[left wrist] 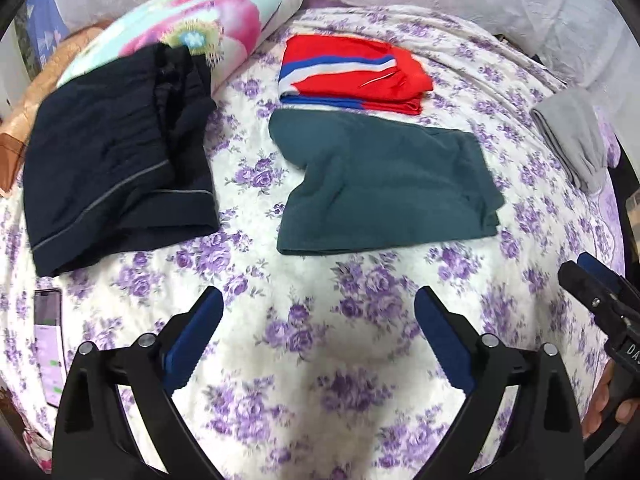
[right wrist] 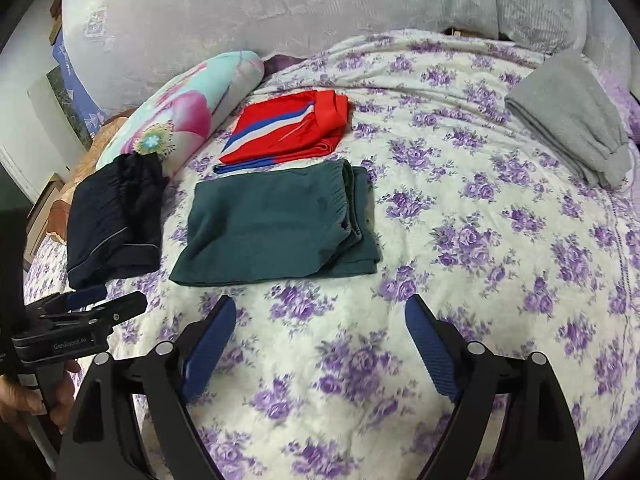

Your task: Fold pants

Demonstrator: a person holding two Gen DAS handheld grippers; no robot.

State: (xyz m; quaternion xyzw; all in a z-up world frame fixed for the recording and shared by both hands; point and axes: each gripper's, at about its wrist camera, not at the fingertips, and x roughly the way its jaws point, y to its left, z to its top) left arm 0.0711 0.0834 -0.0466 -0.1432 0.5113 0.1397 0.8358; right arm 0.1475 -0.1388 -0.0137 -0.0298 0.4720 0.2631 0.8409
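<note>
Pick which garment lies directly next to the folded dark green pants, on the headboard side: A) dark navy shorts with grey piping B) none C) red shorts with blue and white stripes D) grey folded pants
C: the red shorts with blue and white stripes sit right against the far edge of the folded dark green pants, which both wrist views show.

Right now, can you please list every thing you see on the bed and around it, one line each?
green pants: one, dark green, folded, bed centre.
red shorts: one, red with blue and white stripes, folded, behind the green pants.
navy shorts: one, dark navy, folded, left side.
grey garment: one, grey, folded, far right.
pillow: one, floral turquoise and pink, back left.
phone: one, screen lit, left edge.
bedsheet: one, white with purple flowers.
left tool: open, empty.
right tool: open, empty.
</note>
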